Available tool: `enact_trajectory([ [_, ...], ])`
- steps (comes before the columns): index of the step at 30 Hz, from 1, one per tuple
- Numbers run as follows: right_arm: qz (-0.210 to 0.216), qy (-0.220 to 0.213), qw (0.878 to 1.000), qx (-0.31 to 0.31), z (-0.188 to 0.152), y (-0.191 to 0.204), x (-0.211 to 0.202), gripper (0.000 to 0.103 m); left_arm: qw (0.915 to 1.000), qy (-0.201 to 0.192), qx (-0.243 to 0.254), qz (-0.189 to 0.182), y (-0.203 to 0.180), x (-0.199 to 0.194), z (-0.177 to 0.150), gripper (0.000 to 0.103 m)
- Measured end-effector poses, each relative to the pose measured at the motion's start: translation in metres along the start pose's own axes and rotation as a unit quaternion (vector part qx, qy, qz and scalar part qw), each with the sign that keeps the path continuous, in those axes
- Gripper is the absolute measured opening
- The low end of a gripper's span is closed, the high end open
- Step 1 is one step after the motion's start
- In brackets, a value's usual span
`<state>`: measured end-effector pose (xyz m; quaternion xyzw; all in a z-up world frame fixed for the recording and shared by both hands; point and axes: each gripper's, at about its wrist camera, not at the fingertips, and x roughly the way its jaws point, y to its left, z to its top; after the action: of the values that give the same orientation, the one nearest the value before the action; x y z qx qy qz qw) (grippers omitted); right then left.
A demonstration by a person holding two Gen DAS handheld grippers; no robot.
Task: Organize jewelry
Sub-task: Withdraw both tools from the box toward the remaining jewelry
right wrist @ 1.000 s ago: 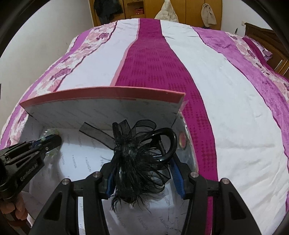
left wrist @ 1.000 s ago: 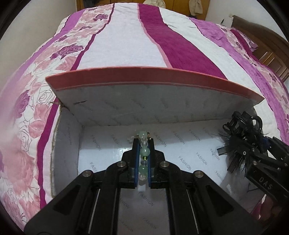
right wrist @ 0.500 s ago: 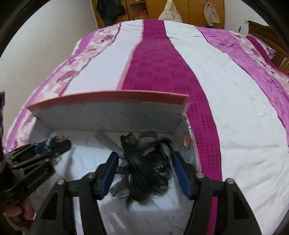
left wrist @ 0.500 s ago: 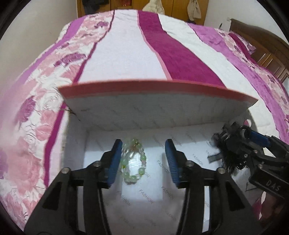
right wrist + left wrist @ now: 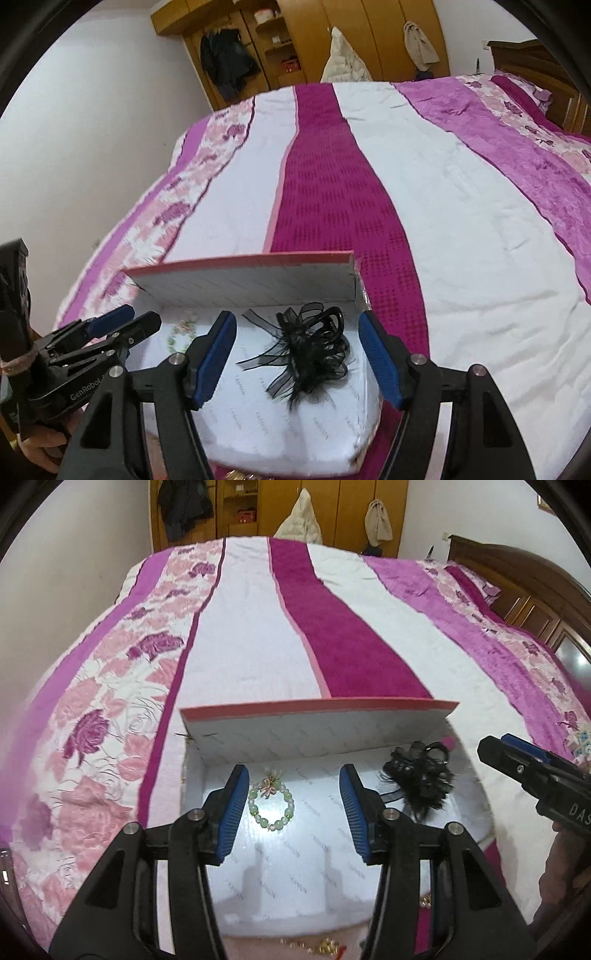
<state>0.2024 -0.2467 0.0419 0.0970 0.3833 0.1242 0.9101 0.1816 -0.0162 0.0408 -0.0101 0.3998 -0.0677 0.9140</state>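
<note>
Green bead bracelet (image 5: 271, 805) lies flat on the white paper lining of the open box (image 5: 317, 734), toward the box's left side near its back wall, small pink bow at the bracelet's far edge; in the right wrist view it shows only faintly at the box's left (image 5: 181, 334). Black feather-and-ribbon hair clip (image 5: 310, 350) lies on the same lining toward the box's right side, also near the back wall, well apart from the bracelet; also visible in the left wrist view (image 5: 419, 779). Left gripper (image 5: 291, 812) hangs over the box with jaws spread apart, blue pads either side of the bracelet in the view but not touching it, nothing held. Right gripper (image 5: 297, 358) hangs over the box's right part, jaws wide apart, the hair clip seen between the pads but free of them, nothing gripped. Box's raised flap with a red edge stands up at the back. Box sits on a bedspread (image 5: 251, 635) striped white, magenta and pink floral. Small gold-coloured pieces (image 5: 327, 945) lie on the bedspread just in front of the box's near edge, too small to identify. Beyond the box's far side, past the bed, a wooden wardrobe (image 5: 314, 40) with clothes hanging.
</note>
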Motion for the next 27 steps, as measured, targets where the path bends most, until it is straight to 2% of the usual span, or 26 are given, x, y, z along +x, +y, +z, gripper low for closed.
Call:
enact_trajectory([
  [8, 0.010, -0.019, 1.000, -0.004, -0.014, 0.009, -0.053, 0.071, 0.9998, -0.016, 0.000, -0.009, 0.003, -0.043, -0.017, 0.045],
  [12, 0.013, -0.017, 1.000, -0.017, -0.028, 0.018, -0.071, 0.071, 0.9994, -0.026, -0.009, -0.020, 0.005, -0.062, -0.029, 0.045],
  [17, 0.042, -0.004, 0.999, -0.014, -0.047, 0.020, -0.086, 0.071, 0.9989, -0.033, -0.015, -0.030, 0.008, -0.082, -0.043, 0.047],
  [27, 0.050, 0.025, 0.998, 0.007, -0.093, 0.008, -0.103, 0.071, 0.9992, -0.016, -0.022, -0.030, 0.013, -0.089, -0.075, 0.052],
])
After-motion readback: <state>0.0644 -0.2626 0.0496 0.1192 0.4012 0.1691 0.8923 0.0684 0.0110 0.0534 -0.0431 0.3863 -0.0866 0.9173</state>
